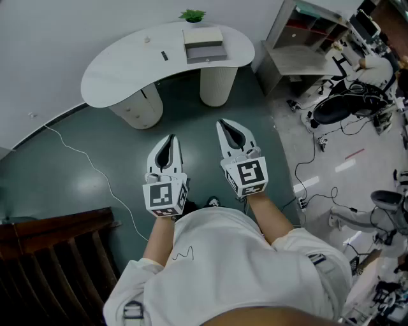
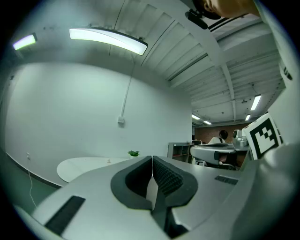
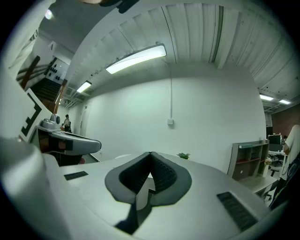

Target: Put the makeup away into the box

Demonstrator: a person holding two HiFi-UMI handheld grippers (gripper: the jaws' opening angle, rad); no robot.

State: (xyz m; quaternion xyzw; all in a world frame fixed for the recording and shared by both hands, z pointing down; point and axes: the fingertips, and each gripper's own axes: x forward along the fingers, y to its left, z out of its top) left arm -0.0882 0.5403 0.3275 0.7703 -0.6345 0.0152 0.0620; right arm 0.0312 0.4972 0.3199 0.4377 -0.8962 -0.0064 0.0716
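A white curved table (image 1: 121,73) stands far ahead across the green floor. On it sits a grey-and-white box (image 1: 204,44), with a small dark makeup item (image 1: 164,56) and a tiny pale item (image 1: 147,39) to its left. Both grippers hang level in front of the person, well short of the table. My left gripper (image 1: 171,136) has its jaws together with nothing between them, as its own view (image 2: 152,158) confirms. My right gripper (image 1: 222,121) is likewise shut and empty (image 3: 150,153). The table's edge (image 2: 89,165) shows beyond the left jaws.
A small green plant (image 1: 192,15) stands at the table's back edge. A dark wooden railing (image 1: 57,255) fills the lower left, and a white cable (image 1: 95,172) trails over the floor. At right are a shelf unit (image 1: 299,38), a black chair (image 1: 344,105) and floor cables.
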